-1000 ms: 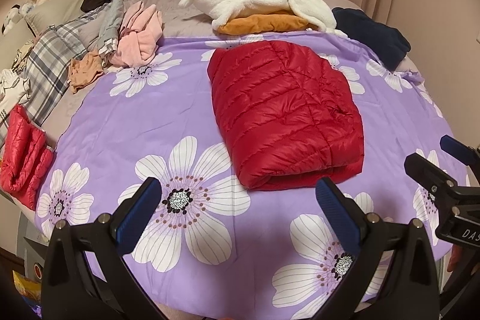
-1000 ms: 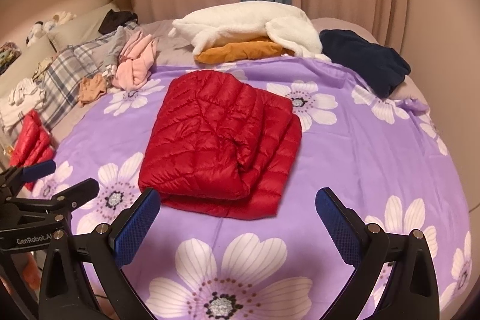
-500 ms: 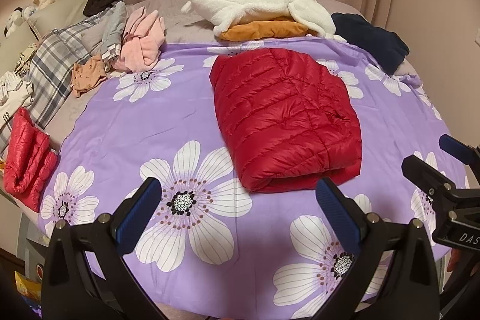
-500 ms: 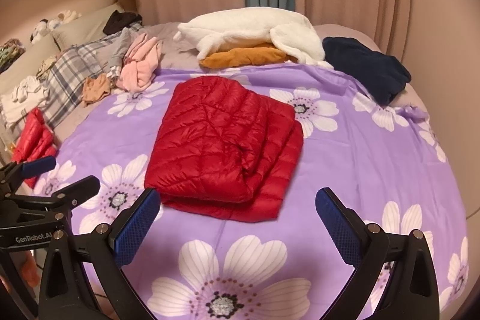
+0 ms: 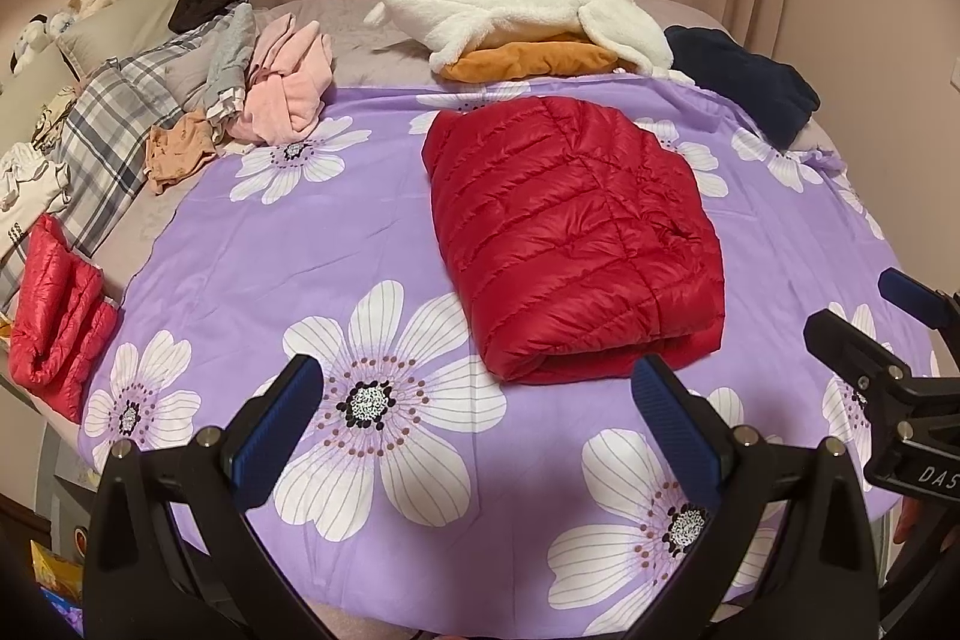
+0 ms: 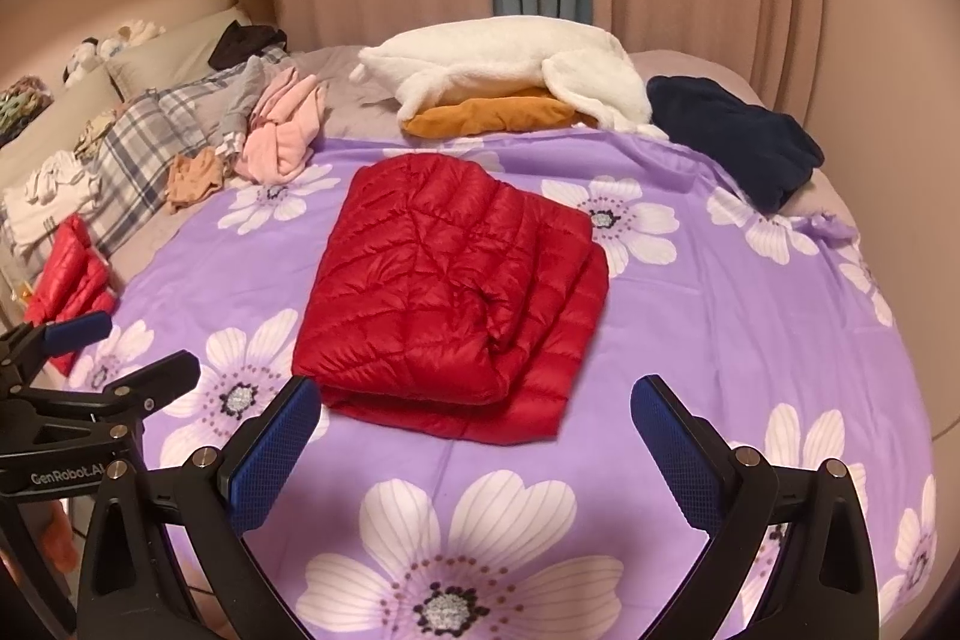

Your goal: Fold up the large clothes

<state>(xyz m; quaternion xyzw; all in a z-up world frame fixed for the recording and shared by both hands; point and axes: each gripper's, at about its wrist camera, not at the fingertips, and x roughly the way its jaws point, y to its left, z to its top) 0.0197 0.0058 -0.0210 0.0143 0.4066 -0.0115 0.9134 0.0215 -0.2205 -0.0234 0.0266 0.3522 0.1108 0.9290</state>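
A red quilted down jacket (image 5: 570, 238) (image 6: 456, 292) lies folded into a thick rectangle on the purple flowered sheet (image 5: 288, 244) (image 6: 720, 304). My left gripper (image 5: 480, 418) is open above the sheet's near edge, short of the jacket and a little to its left, with nothing between its blue pads. My right gripper (image 6: 474, 430) is open too, held just in front of the jacket's near folded edge and not touching it. Each gripper shows at the other view's side: the right gripper (image 5: 882, 322), the left gripper (image 6: 114, 346).
At the bed's far end lie a white fleece (image 5: 522, 10) over an orange garment (image 5: 528, 61), and a navy garment (image 5: 744, 82). At the left are pink clothes (image 5: 288, 88), a plaid blanket (image 5: 114, 142) and another red puffy piece (image 5: 54, 304). Curtains hang behind.
Both grippers have drawn back and risen slightly from the folded jacket, so more of the bed shows. The jacket lies as before. Both stay open.
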